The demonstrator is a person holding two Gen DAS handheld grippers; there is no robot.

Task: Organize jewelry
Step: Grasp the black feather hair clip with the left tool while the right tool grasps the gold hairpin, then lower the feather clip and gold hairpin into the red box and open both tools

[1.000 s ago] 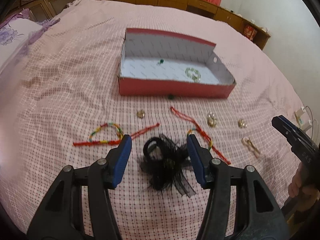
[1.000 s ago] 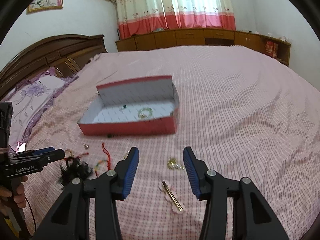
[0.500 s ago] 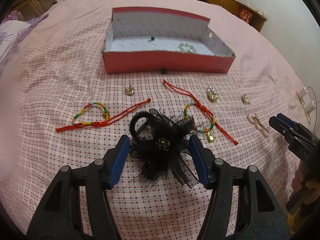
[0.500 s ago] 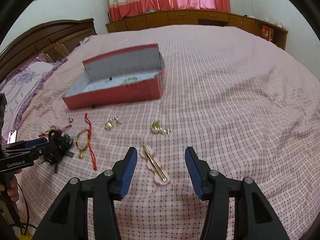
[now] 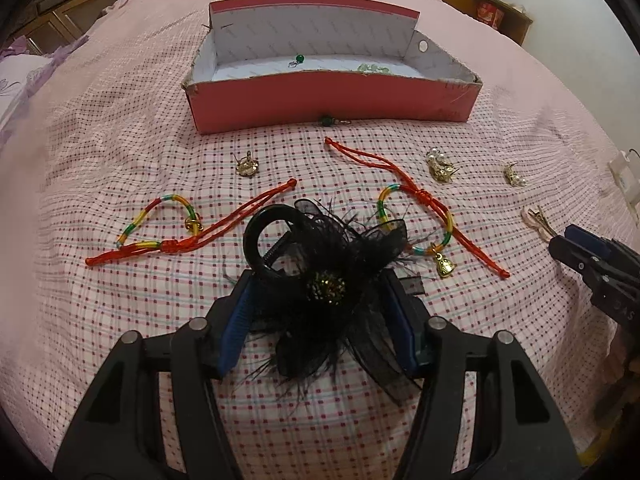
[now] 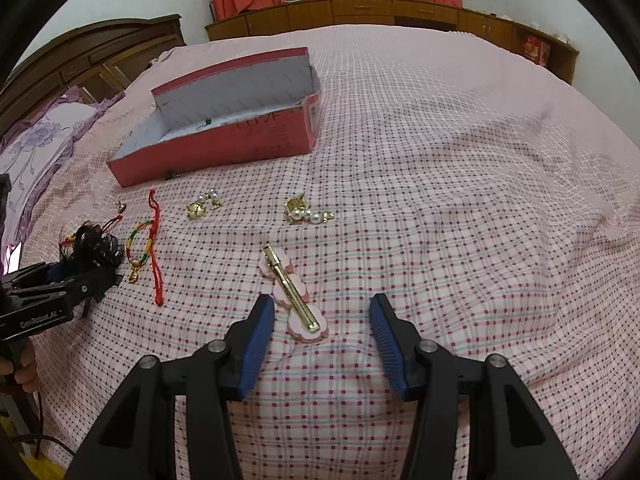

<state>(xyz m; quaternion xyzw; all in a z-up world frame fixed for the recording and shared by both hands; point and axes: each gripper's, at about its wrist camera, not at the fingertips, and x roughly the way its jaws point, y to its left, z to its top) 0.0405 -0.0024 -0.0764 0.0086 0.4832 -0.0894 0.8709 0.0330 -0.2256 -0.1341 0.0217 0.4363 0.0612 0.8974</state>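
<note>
A black feathered hair clip [image 5: 320, 276] lies on the pink checked bedspread between the blue pads of my open left gripper [image 5: 320, 280]; whether the pads touch it I cannot tell. My right gripper [image 6: 322, 308] is open, with a pink-and-gold hair clip [image 6: 294, 292] lying just ahead between its fingertips. The red open box [image 5: 332, 100] holds a green bead pendant [image 5: 298, 60] and a pale bead bracelet [image 5: 372, 67]. Two red cord bracelets [image 5: 176, 232] [image 5: 424, 208] and gold earrings [image 5: 440, 166] lie in front of the box.
A gold earring [image 5: 246, 166], a pearl earring [image 5: 514, 174] and a green bead [image 5: 328, 121] by the box front lie on the bedspread. In the right wrist view the box [image 6: 224, 148] stands far left. Wooden cabinets and curtains are behind the bed.
Both grippers have moved forward and down. The black hair clip now sits between the left pads, and the pink-and-gold clip now lies at the right gripper's fingertips.
</note>
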